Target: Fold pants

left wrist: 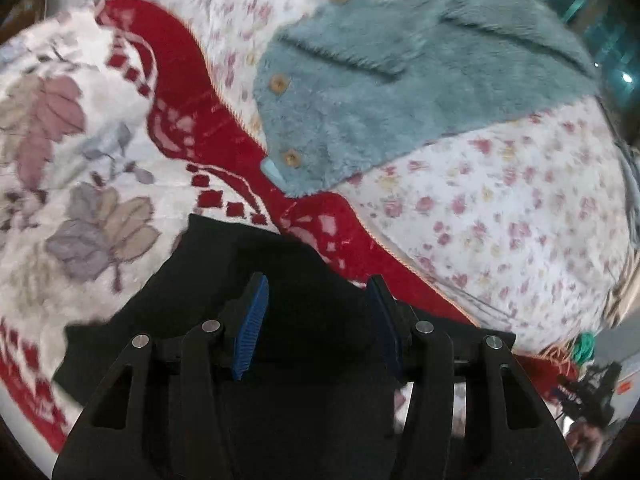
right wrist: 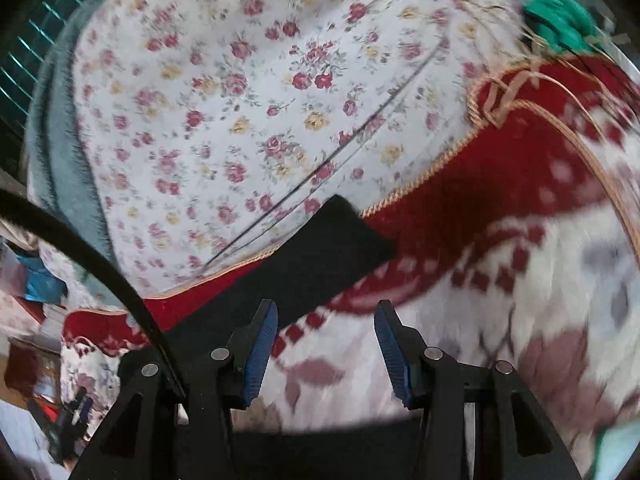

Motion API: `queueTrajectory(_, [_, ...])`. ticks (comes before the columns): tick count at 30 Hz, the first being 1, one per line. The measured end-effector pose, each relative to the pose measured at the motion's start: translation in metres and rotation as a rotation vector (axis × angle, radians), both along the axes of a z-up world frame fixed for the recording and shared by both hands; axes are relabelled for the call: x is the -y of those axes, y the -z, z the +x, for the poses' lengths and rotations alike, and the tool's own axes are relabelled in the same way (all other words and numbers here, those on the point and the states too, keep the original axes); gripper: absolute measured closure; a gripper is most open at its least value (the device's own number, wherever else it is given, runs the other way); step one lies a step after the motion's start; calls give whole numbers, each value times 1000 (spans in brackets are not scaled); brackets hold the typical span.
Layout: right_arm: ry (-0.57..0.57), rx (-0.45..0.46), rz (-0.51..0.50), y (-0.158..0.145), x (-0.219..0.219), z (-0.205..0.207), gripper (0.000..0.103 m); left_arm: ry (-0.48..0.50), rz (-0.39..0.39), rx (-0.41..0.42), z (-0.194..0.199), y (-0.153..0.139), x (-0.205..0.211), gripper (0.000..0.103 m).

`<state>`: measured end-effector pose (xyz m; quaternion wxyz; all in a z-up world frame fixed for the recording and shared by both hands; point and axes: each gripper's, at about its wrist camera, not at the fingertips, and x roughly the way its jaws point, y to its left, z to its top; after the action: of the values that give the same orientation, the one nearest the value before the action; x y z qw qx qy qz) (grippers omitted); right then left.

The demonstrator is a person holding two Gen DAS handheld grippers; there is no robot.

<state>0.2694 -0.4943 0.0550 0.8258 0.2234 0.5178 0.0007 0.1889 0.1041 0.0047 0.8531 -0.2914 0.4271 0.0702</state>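
Bedding everywhere: red-and-white patterned blanket [left wrist: 80,152] spread over a floral sheet [left wrist: 500,208], with a fluffy blue-grey cardigan [left wrist: 400,80] lying on the sheet well beyond the work.

Left wrist view first. Black pants [left wrist: 248,264] directly below and ahead of the left gripper [left wrist: 318,320], dark cloth filling the gap under the blue pads [left wrist: 250,332]. Fingers parted to a middling width, nothing pinched between them as far as can be told, though black on black makes contact hard to judge. Whole picture smeared.

Right wrist view next. One end of the pants [right wrist: 320,252] stretching away as a dark strip, its squared-off end lying across the blanket's corded edge [right wrist: 420,176] onto the sheet. Right gripper [right wrist: 326,356] just beside that strip, over the blanket [right wrist: 520,280], fingers likewise half-spread and empty. Dark cable [right wrist: 80,248] curving across the left of the frame.

Likely step: between grasps, pants not yet folded fully. Next move probably calls for settling both grippers onto matching edges of the cloth, closing firmly, then lifting together.
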Motion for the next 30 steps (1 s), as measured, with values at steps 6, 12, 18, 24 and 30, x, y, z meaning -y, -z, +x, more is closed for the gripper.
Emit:
queueTrajectory(6, [-99,-114,-50,38,6,80,54,47,8,-203,66,38,-32,53])
queueTrajectory(12, [-96,-168,-31,104,10,148,55,7,-63,-202,71,55,-62,53])
queueTrajectory(18, [-156,-204,-44,129,-6,167,57,15,-83,-203,75,64,-71,53])
queueTrajectory(24, [-157,-160,-71,121,-8,148,97,16,-114,-182,76,56,-85,53])
queueTrajectory(30, [-144,-75,-105,92,-10,112,97,26,-103,-183,66,55,-116,53])
